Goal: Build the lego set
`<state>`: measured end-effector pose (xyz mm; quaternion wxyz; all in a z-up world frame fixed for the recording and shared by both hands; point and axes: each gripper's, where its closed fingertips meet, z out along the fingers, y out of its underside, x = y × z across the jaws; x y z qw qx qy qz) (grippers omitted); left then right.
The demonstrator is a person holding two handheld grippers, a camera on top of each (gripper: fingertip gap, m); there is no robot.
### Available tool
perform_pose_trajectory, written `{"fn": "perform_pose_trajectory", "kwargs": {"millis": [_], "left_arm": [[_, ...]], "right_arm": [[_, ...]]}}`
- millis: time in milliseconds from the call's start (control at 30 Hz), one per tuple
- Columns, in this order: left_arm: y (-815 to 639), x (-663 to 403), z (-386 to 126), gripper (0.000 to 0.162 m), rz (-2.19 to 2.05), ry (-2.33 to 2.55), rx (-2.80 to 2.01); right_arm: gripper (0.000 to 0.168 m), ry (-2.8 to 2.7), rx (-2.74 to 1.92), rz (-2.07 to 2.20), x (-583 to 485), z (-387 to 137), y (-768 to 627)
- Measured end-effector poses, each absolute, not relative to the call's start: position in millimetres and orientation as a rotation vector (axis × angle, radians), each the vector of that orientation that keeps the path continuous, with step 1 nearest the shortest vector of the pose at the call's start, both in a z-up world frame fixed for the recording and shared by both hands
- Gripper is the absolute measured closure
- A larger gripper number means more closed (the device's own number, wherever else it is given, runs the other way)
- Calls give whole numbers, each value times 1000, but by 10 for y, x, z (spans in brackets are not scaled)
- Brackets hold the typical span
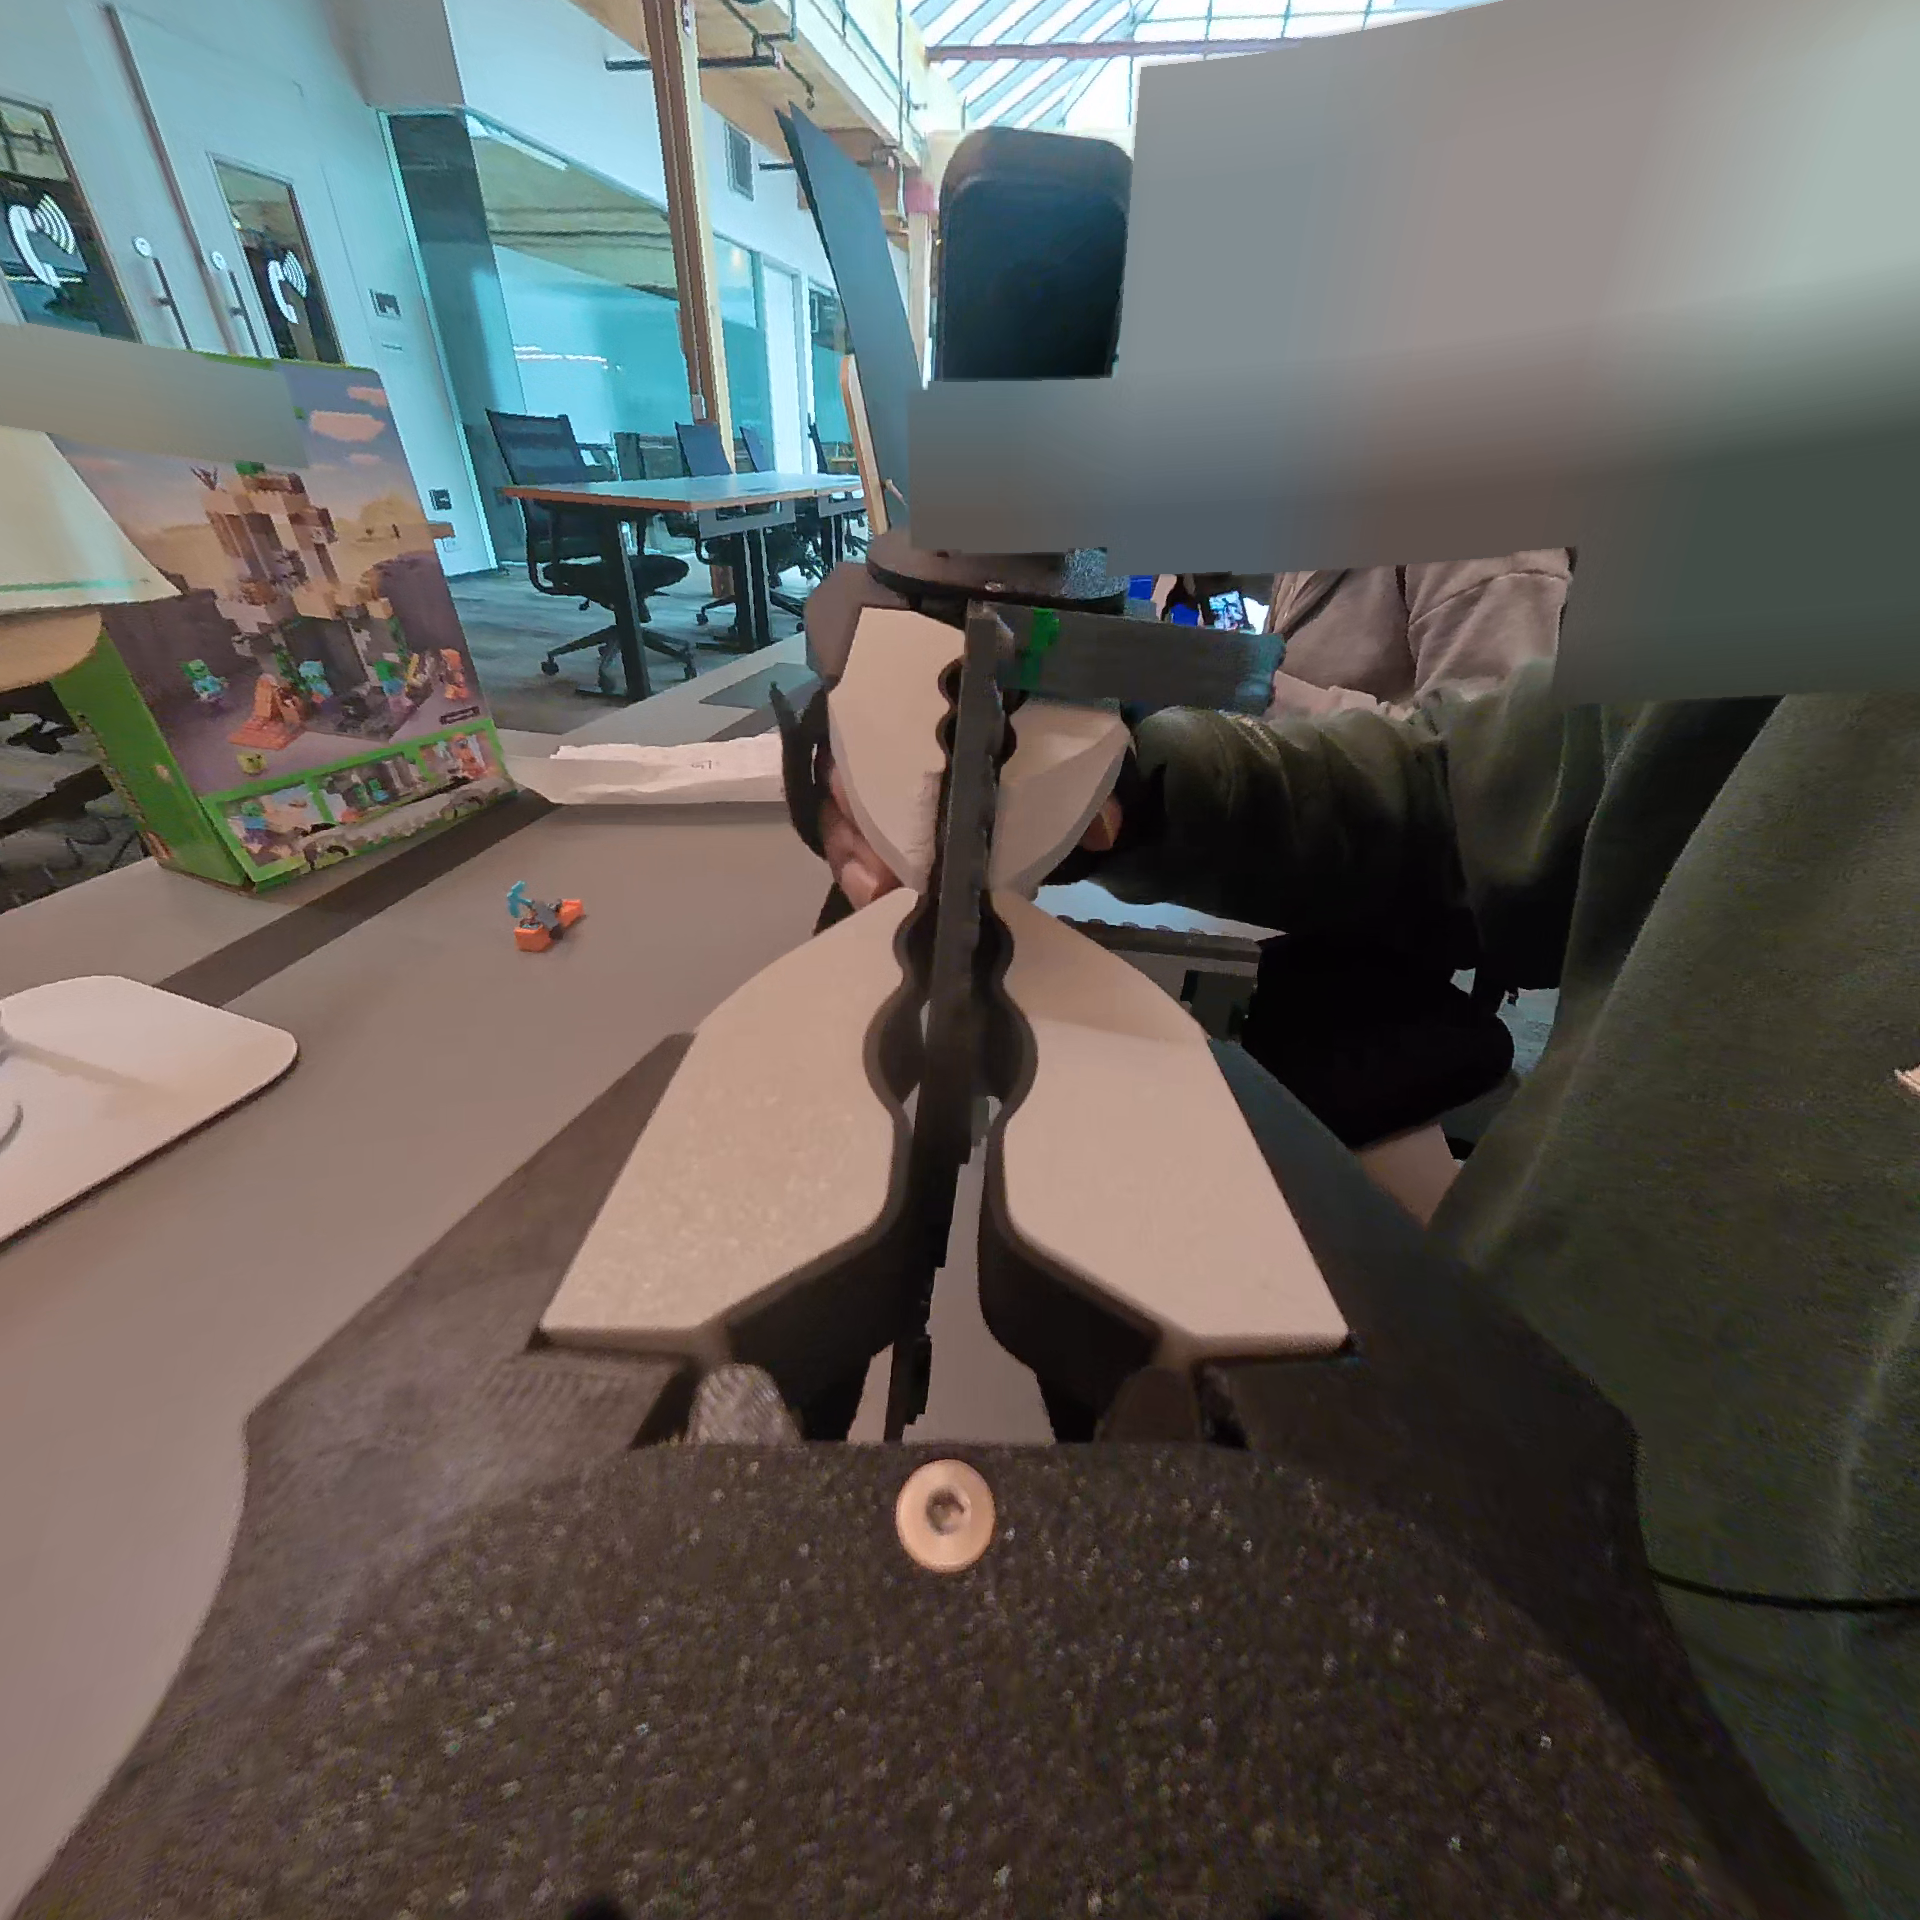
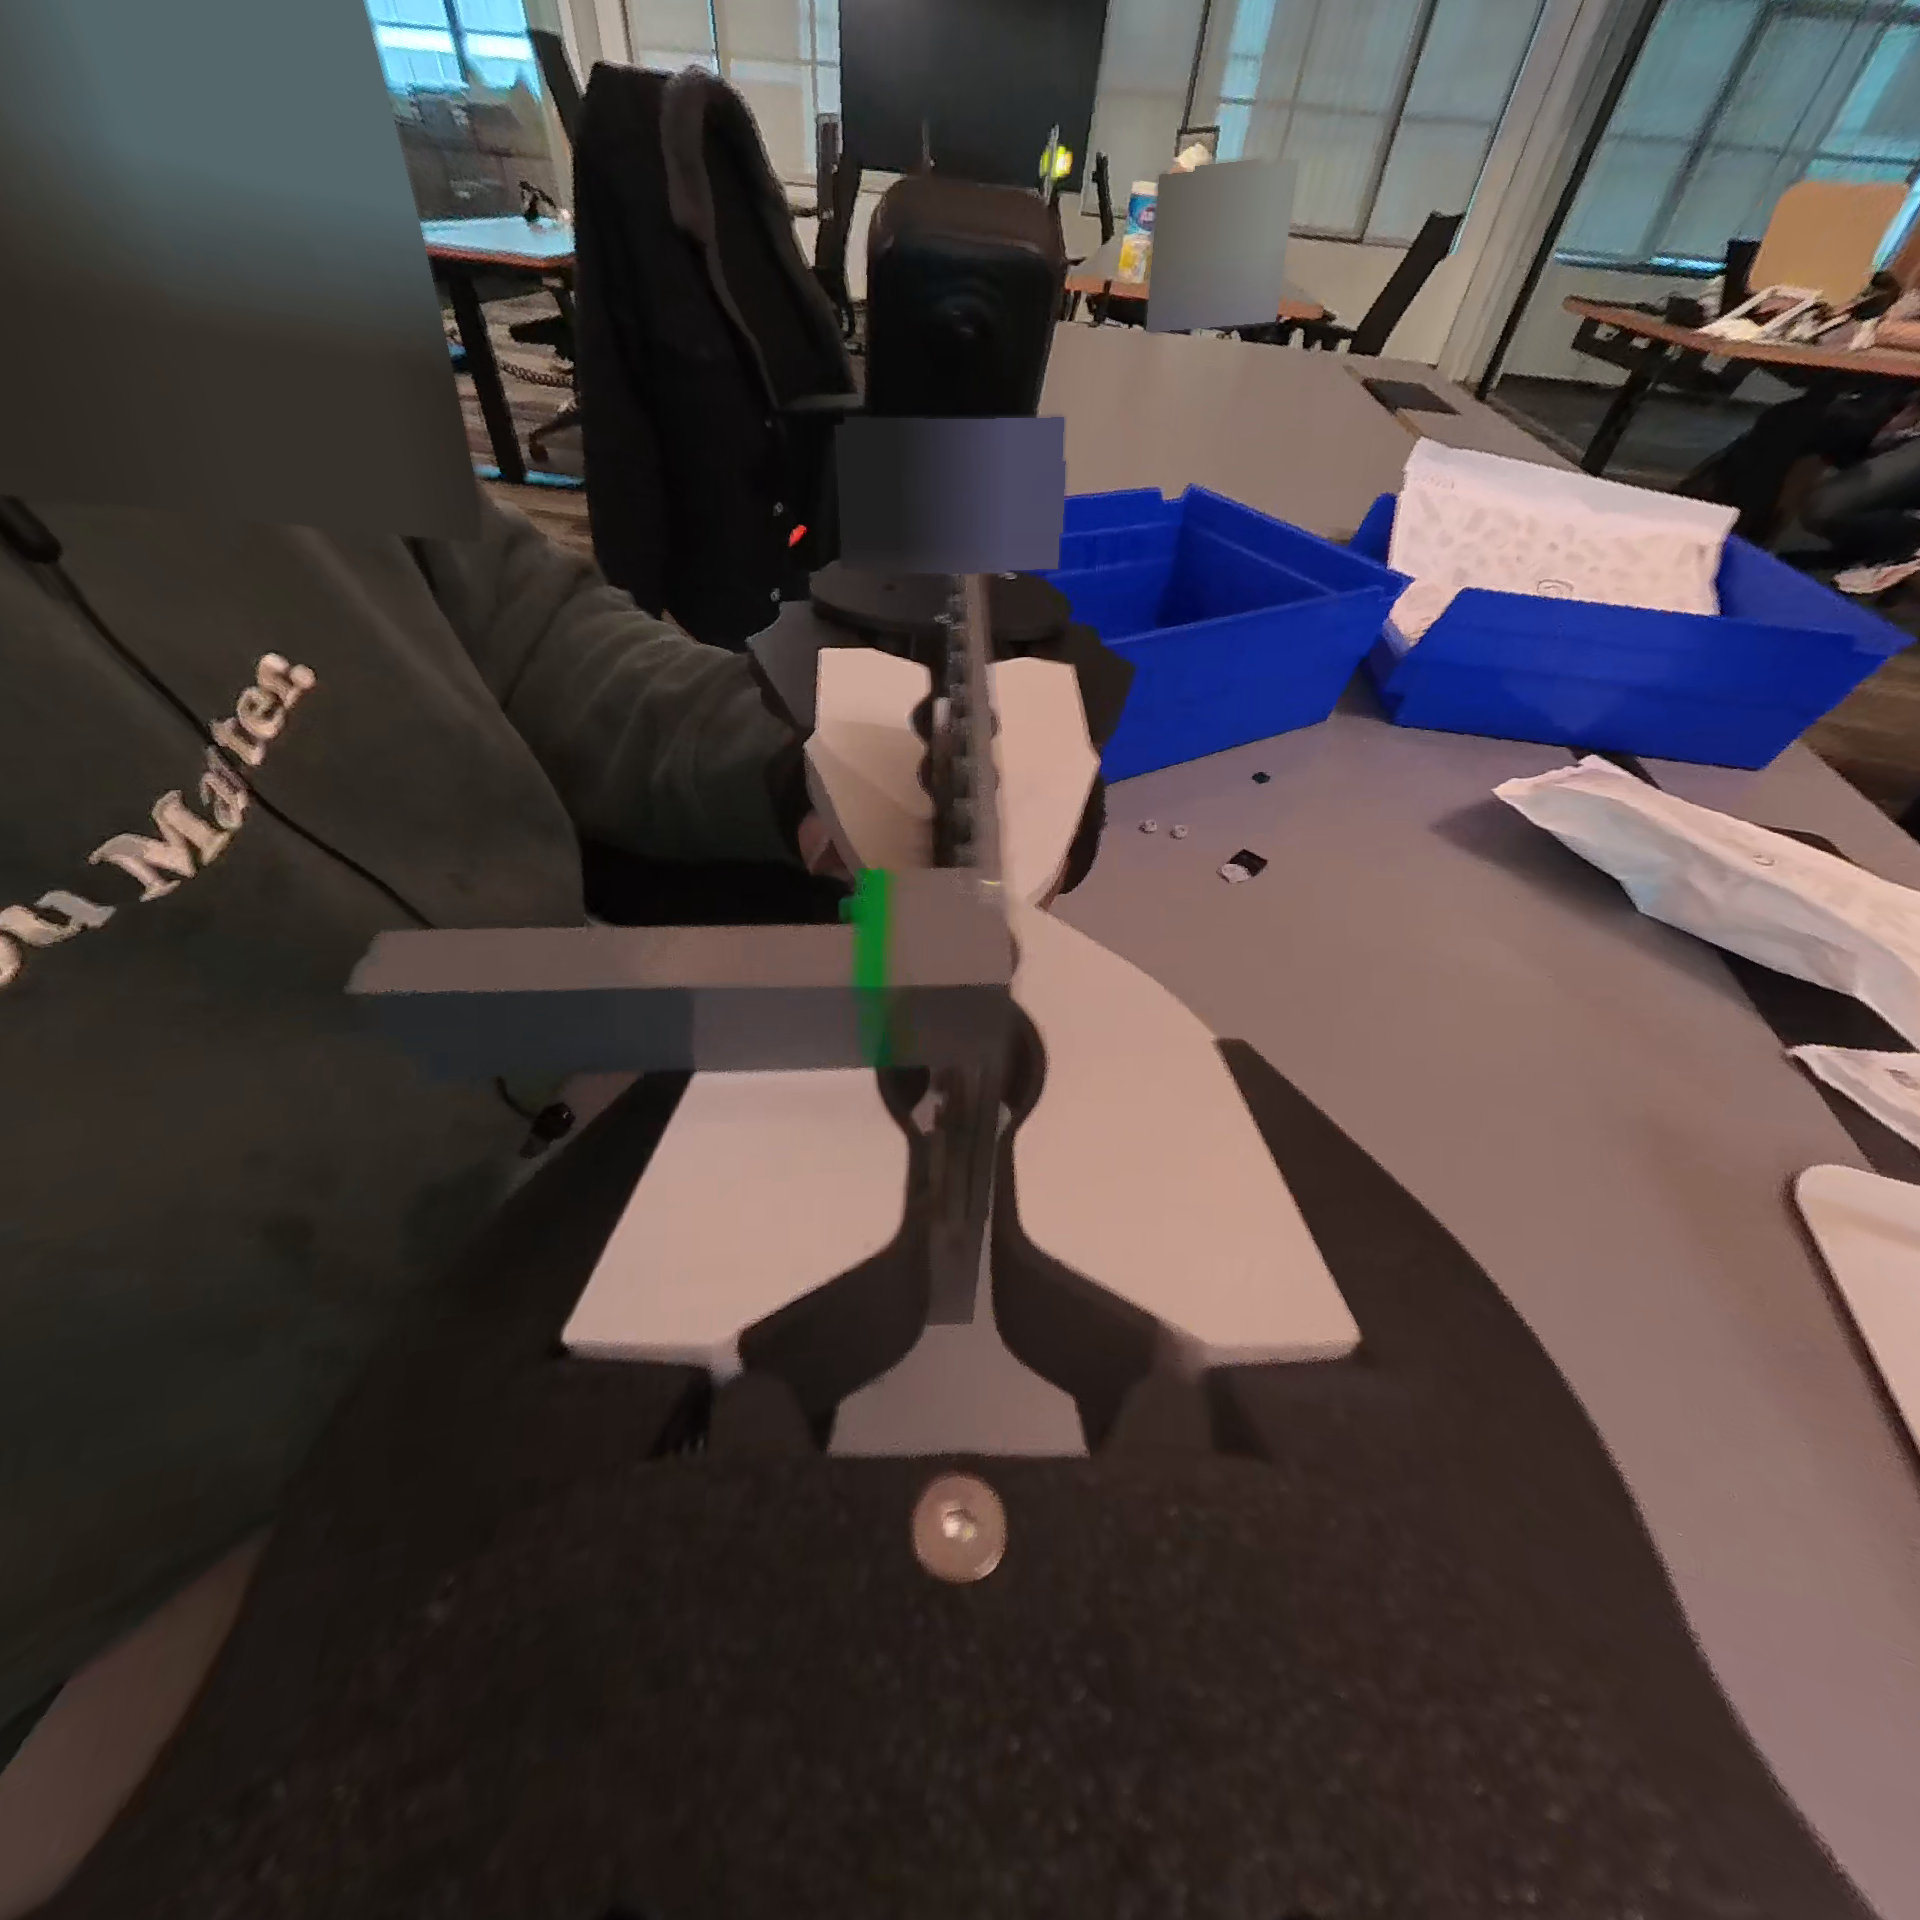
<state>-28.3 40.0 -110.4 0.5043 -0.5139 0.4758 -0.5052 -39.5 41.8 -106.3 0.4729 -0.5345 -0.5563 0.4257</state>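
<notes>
Left wrist view, left to right: set box (image 1: 301,634) standing on the table (image 1: 416,1049); small orange model (image 1: 545,920) lying apart; left claw (image 1: 951,935) clamped on a dark studded plate (image 1: 961,987), held edge-on. Right claw (image 2: 1003,925) grips the same plate's opposite end, beside a green piece (image 2: 873,966); blue bins (image 2: 1236,613) behind.

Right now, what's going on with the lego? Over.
Left gripper and right gripper shut on one dark lego plate, held edge-up between them. Green piece on its crossbar. Nothing blocking.
</notes>
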Motion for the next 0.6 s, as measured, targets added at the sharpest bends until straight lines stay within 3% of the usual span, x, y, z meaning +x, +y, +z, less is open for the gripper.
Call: {"fn": "perform_pose_trajectory", "kwargs": {"millis": [233, 367, 600], "left_arm": [[399, -277, -1092, 155, -1247, 1127, -1219], [450, -336, -1083, 148, -1172, 1129, -1195], [436, -316, -1112, 154, -1124, 1180, -1219]], "right_arm": [[162, -1360, -1319, 1029, -382, -1073, 417], [162, -1350, -1322, 1034, -357, -1049, 428], [162, -1326, -1327, 1069, -352, -1012, 444]]}}
